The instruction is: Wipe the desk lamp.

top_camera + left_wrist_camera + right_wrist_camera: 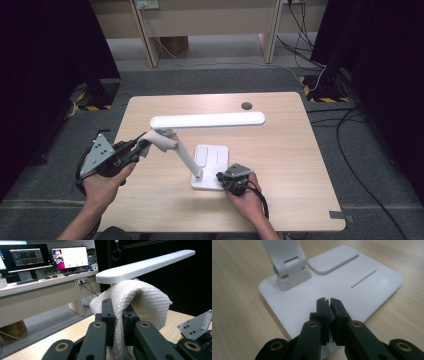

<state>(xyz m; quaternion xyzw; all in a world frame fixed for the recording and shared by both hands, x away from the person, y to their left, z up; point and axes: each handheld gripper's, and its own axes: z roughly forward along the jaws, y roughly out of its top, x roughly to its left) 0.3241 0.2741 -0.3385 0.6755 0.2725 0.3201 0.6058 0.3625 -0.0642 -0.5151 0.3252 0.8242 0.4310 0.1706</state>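
Observation:
A white desk lamp stands on the wooden table, its flat base near the front middle. Its arm slants up to the left, and the long head lies level above. My left gripper is shut on a pale knitted cloth, which is draped against the upper arm joint. In the left gripper view the cloth bulges over my left gripper, just under the lamp head. My right gripper is shut with nothing between its jaws. Its tips sit over the base, near the arm hinge.
A round cable hole lies at the table's far edge. Beyond the table are a wooden desk and cables on the floor. The left gripper view shows monitors on a long desk.

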